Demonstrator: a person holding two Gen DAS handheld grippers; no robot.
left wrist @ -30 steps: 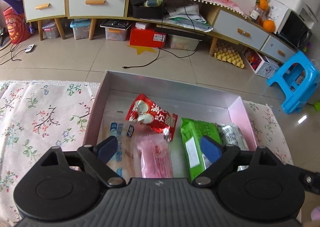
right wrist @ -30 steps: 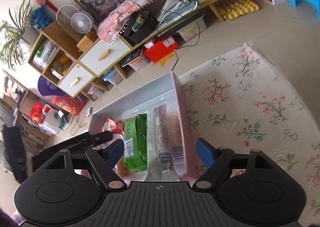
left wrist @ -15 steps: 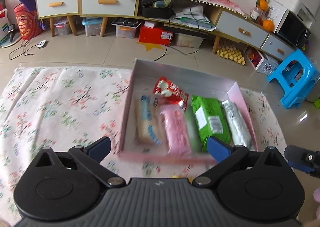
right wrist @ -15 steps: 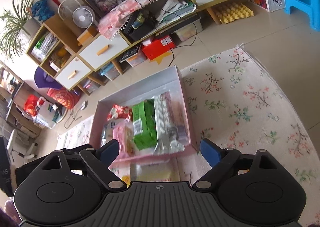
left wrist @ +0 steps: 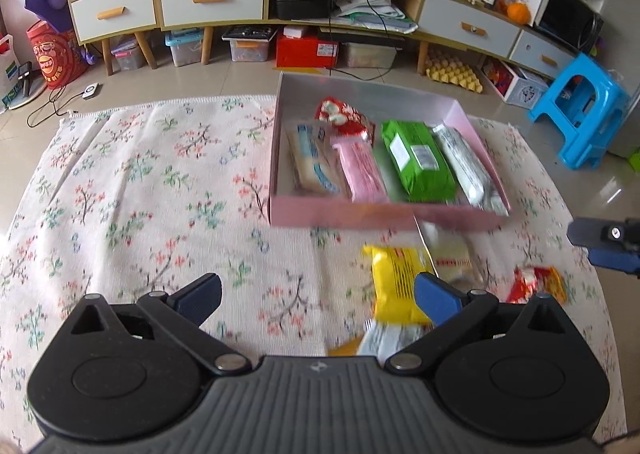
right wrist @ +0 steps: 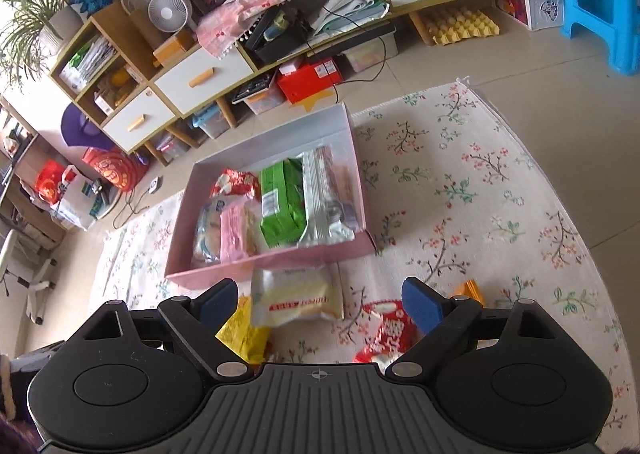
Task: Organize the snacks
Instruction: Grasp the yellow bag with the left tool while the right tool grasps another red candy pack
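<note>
Both claws held wide, nothing gripped: left gripper (left wrist: pixel 316 290), right gripper (right wrist: pixel 320 300), jaws just opened further. Cream packet (right wrist: pixel 296 298) judged light, crinkly, slippery; best pinched mid-body, gently.

A cream floral-patterned cloth (left wrist: pixel 160 182) covers the supporting surface; beyond its far edge lies beige tiled floor (left wrist: pixel 192 82). Directly on the cloth, ahead of the left claw (left wrist: pixel 316 294) and slightly to its right, sits a shallow pink rectangular cardboard box (left wrist: pixel 380 216). Between box and claw, loose on the cloth: a yellow plastic snack packet (left wrist: pixel 394 282) beside the claw's right finger, a pale clear-wrapped cake packet (right wrist: pixel 296 296) just before the box's near wall, and a red-and-white snack packet (right wrist: pixel 386 334) further right. A small orange item (right wrist: pixel 470 290) lies beyond it, unidentifiable.
</note>
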